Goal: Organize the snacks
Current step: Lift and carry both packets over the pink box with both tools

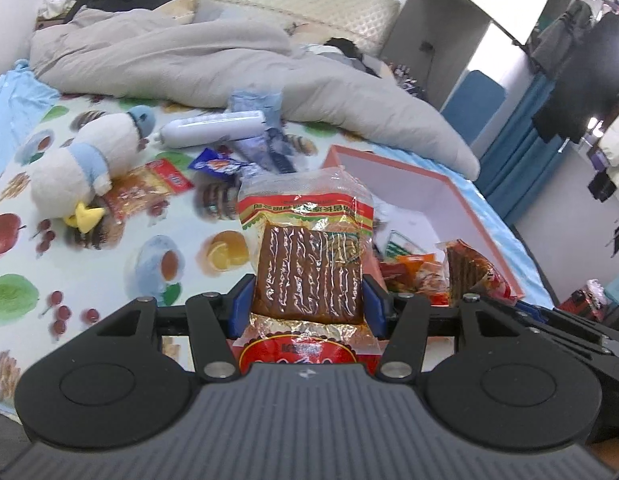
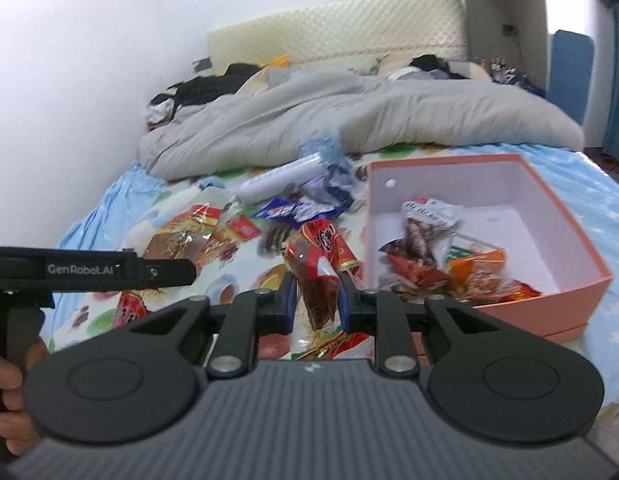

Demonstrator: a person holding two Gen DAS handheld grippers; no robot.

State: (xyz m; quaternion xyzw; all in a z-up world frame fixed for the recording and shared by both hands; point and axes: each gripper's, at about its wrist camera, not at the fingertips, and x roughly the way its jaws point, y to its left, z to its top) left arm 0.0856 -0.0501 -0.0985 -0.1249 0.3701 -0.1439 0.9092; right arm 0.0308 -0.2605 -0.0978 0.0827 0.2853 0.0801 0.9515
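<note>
left gripper (image 1: 308, 304): blue pads clamped on a flat brown cake pack (image 1: 309, 248), crinkly clear film, ridged slab inside, held just left of the pink box (image 1: 481, 216).
right gripper (image 2: 318, 304): pressed together on a red snack pack (image 2: 319, 264), glossy wrapper, brown wedge inside, hanging off the box's left wall.
pink box: square cardboard, white inside, holds several shiny foil packets (image 2: 449, 264).
loose snacks (image 2: 245, 228): scattered left of the box on the fruit-print sheet (image 1: 157, 248).
white tube (image 1: 213, 128): smooth cylinder, beyond the box's far-left corner.
plush duck (image 1: 85, 168): fuzzy, well left of the box.
grey duvet (image 2: 349, 116): puffy, behind the box.
</note>
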